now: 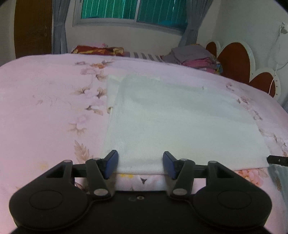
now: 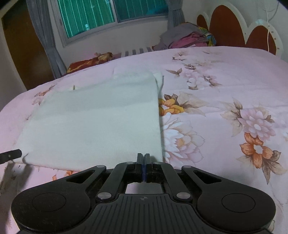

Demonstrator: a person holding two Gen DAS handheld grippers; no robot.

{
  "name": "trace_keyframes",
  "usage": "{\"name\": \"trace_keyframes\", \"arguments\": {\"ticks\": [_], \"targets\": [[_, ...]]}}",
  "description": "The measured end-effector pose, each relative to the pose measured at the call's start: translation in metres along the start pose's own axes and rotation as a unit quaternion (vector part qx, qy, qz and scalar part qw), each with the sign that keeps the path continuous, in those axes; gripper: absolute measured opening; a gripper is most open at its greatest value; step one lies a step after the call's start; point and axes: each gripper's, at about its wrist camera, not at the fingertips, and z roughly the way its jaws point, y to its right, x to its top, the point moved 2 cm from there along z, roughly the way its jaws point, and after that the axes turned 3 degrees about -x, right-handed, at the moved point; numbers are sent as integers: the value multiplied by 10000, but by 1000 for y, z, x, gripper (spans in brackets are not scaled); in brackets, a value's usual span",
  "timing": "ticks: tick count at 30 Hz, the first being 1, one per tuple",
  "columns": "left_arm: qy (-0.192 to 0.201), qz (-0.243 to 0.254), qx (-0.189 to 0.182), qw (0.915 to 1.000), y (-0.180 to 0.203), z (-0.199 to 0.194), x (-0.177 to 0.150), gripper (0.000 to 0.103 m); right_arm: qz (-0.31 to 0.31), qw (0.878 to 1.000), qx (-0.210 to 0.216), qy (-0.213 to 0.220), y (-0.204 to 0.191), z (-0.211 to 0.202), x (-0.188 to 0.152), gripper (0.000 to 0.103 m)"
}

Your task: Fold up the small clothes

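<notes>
A white cloth (image 1: pixel 180 122) lies folded flat on the pink floral bedspread (image 1: pixel 45 108). My left gripper (image 1: pixel 140 162) is open at the cloth's near edge, close to its left corner. The hem runs between the blue pads (image 1: pixel 112 163), and they do not press on it. In the right wrist view the same cloth (image 2: pixel 93 122) fills the left half. My right gripper (image 2: pixel 144 156) is shut, its tips over the cloth's near edge by the right corner. Whether fabric is pinched between them is hidden. Each gripper's tip shows in the other's view: the right one (image 1: pixel 278 159) and the left one (image 2: pixel 10 154).
A pile of clothes (image 1: pixel 194 57) sits at the far right of the bed by the heart-shaped headboard (image 1: pixel 234 59). A red patterned pillow (image 1: pixel 97 50) lies at the far edge below the window (image 1: pixel 133 10). Bare bedspread (image 2: pixel 225 108) spreads to the right of the cloth.
</notes>
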Motion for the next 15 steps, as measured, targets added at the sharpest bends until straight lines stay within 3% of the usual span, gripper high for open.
{"name": "trace_keyframes", "arguments": {"ticks": [9,10,12,14,15], "targets": [[15,91,180,9998,-7,0,-3,55,-261,9995,-101,-168,0,9,-5,0],[22,97,278,9996,-7,-3,-3,63,-260,9995,-75,-177,1,8,-5,0],[65,23,624,9980,-10,-14,-4,90,-165,9997,53,-183,3,2,-3,0],[179,-365,342,9986,-16,-30,-8,79,-183,9995,246,13,2,-13,-3,0],[146,-571,188,9981,-17,-34,-11,73,-248,9992,286,112,1,-20,-4,16]]}}
